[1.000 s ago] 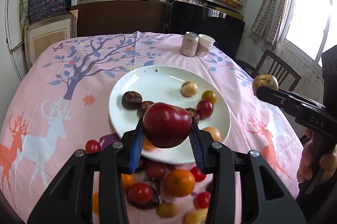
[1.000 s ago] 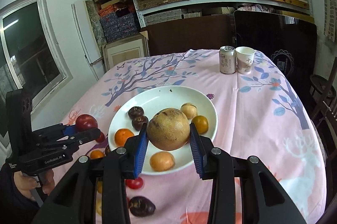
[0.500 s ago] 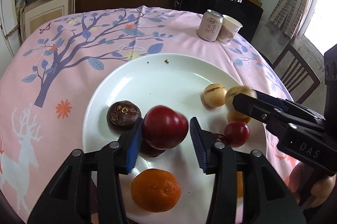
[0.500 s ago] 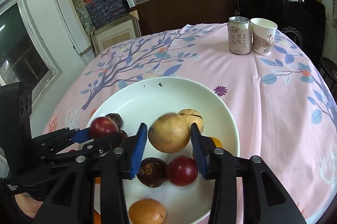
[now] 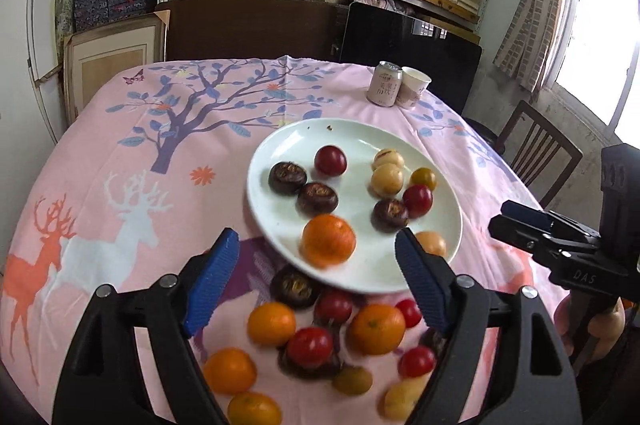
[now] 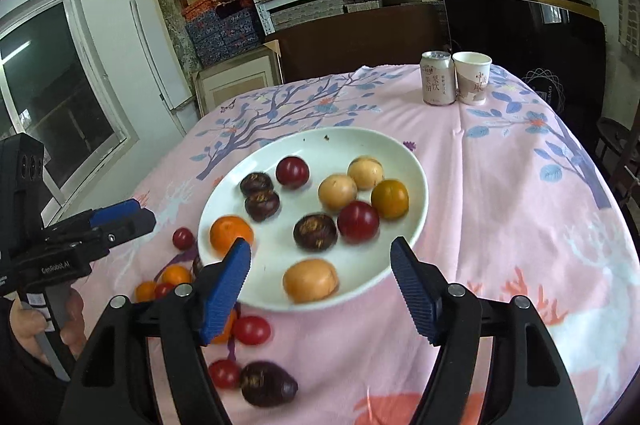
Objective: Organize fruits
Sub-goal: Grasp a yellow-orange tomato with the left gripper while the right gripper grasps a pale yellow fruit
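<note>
A white plate [image 5: 280,217] [image 6: 416,161] holds several fruits: a red plum [image 5: 330,160] [image 6: 292,172], dark passion fruits [image 5: 287,178], a tan round fruit [image 5: 386,179] [image 6: 337,191], an orange [image 5: 328,240] [image 6: 231,234]. More fruit lies loose on the cloth by the plate's near rim [image 5: 375,329]. My left gripper [image 5: 320,281] is open and empty above the near rim. My right gripper [image 6: 320,281] is open and empty over the plate's near edge. Each gripper shows in the other's view [image 5: 520,221] [image 6: 124,213].
A drink can [image 5: 385,83] [image 6: 438,77] and a paper cup [image 5: 414,87] [image 6: 473,77] stand at the table's far right. A wooden chair [image 5: 536,149] stands off the right side. Shelves of boxes fill the back wall.
Both grippers let go of their fruit on the plate, opened wide and pulled back. The red plum and the tan fruit now lie on the plate.
</note>
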The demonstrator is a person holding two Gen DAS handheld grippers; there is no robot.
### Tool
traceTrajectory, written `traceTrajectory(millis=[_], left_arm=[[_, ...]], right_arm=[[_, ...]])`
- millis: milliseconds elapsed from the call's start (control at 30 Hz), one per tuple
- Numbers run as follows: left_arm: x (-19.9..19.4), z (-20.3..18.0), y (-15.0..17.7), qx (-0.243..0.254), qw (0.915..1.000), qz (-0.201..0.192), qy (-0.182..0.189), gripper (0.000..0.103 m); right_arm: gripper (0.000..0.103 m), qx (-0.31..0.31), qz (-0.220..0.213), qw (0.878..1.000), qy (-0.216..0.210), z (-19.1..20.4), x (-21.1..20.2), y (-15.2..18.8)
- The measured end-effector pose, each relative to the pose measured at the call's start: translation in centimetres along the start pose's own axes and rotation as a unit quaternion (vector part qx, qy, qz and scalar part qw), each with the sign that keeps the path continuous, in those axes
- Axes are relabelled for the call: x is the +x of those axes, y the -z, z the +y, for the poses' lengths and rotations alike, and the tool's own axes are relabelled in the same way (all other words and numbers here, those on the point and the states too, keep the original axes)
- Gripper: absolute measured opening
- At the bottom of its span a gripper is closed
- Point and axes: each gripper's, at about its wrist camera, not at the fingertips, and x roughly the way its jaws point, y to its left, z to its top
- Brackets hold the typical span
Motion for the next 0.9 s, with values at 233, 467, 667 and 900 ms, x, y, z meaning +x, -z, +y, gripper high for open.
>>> traceTrajectory(millis=[233, 467, 667, 900], left_arm=[[-2.9, 2.5, 6.5, -0.004, 0.9994, 0.029, -0.019, 0.078], [-1.9, 1.6, 10.5, 0.036, 0.9958, 0.06, -0.06, 0.078], [-0.8, 1.4, 10.7, 0.03, 0.9956, 0.069, -0.056, 0.078], [0.0, 1.3, 10.6, 0.027, 0.9953, 0.078, -0.051, 0.066]], right_arm=[[0.074, 0.03, 0.021, 0.999, -0.003, -0.6, -1.7, 6.7], [0.074, 0.029, 0.017, 0.999, 0.008, -0.3, -2.4, 8.7], [0.074, 0.041, 0.02, 0.999, -0.001, -1.0, -2.1, 8.7], [0.074, 0.036, 0.017, 0.999, -0.004, -0.8, -2.2, 8.7]])
